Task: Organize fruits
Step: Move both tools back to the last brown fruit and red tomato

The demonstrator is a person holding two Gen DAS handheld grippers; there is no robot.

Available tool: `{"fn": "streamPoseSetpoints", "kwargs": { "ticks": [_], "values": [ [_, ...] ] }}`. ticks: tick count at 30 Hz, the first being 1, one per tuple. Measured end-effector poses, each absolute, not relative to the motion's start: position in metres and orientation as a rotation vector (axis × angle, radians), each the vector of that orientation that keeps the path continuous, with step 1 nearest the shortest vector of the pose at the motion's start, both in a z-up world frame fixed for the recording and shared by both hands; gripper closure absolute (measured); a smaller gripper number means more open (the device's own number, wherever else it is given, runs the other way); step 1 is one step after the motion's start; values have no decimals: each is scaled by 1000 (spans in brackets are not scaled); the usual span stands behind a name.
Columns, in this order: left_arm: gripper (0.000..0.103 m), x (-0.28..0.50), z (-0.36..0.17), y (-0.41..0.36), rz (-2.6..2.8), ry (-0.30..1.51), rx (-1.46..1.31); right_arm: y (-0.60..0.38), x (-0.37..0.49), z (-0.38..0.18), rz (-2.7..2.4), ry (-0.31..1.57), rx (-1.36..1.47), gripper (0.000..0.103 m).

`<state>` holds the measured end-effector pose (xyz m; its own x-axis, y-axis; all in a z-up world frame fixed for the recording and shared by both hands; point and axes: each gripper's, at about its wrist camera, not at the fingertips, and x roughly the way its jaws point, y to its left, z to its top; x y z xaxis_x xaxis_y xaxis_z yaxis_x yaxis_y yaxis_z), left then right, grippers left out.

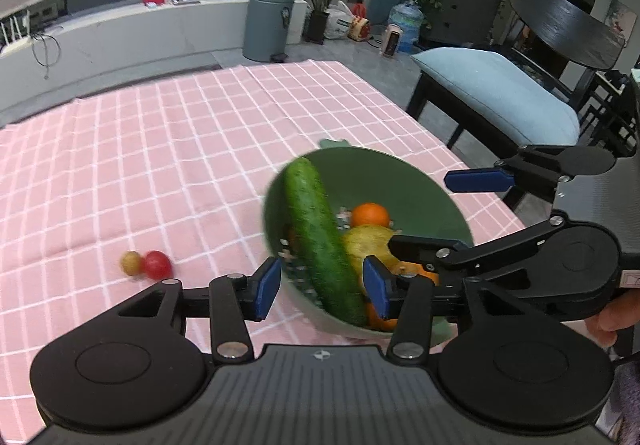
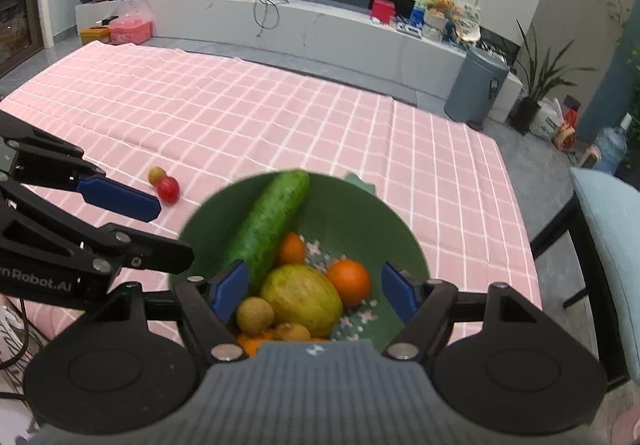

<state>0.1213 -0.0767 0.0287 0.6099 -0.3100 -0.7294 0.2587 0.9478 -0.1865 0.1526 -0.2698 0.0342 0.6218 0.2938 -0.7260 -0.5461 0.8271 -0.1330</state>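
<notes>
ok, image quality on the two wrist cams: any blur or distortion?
Left wrist view: green bowl and cucumber smeared by motion blur, background sharper; fisheye bends the far counter. Right wrist view: bowl rim soft, small red fruit on the cloth slightly blurred; same barrel distortion.

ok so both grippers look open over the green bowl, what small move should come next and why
Probably swing the left gripper toward the small red round fruit and the small yellowish-brown fruit touching it on the pink checked tablecloth. They alone lie outside the green plastic bowl, which already holds the long green cucumber and other fruit; both grippers are open and empty, and the left is nearer.
</notes>
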Motion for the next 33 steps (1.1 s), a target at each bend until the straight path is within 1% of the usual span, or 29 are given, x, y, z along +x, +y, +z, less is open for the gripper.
{"fn": "streamPoseSetpoints", "kwargs": {
  "ticks": [9, 16, 21, 23, 25, 28, 30, 32, 33],
  "values": [
    [47, 116, 30, -38, -245, 831, -68, -233, 150, 47, 568, 676, -426, 32],
    [47, 116, 20, -5, -207, 832, -68, -198, 151, 48, 685, 629, -508, 33],
    [47, 120, 12, 16, -181, 846, -67, -172, 151, 43, 778, 610, -583, 40],
    [47, 121, 7, 23, -169, 854, -71, -162, 153, 38, 806, 615, -609, 46],
    [47, 123, 1, 28, -161, 863, -72, -151, 155, 33, 828, 629, -626, 47],
    [47, 124, -6, 34, -152, 872, -65, -139, 162, 24, 852, 659, -639, 53],
    [47, 126, -11, 38, -151, 878, -64, -131, 165, 17, 864, 679, -639, 54],
    [47, 127, -16, 40, -148, 882, -65, -124, 169, 10, 874, 704, -636, 58],
    [47, 128, -18, 42, -145, 886, -65, -121, 171, 6, 878, 717, -633, 59]
  ]
}}
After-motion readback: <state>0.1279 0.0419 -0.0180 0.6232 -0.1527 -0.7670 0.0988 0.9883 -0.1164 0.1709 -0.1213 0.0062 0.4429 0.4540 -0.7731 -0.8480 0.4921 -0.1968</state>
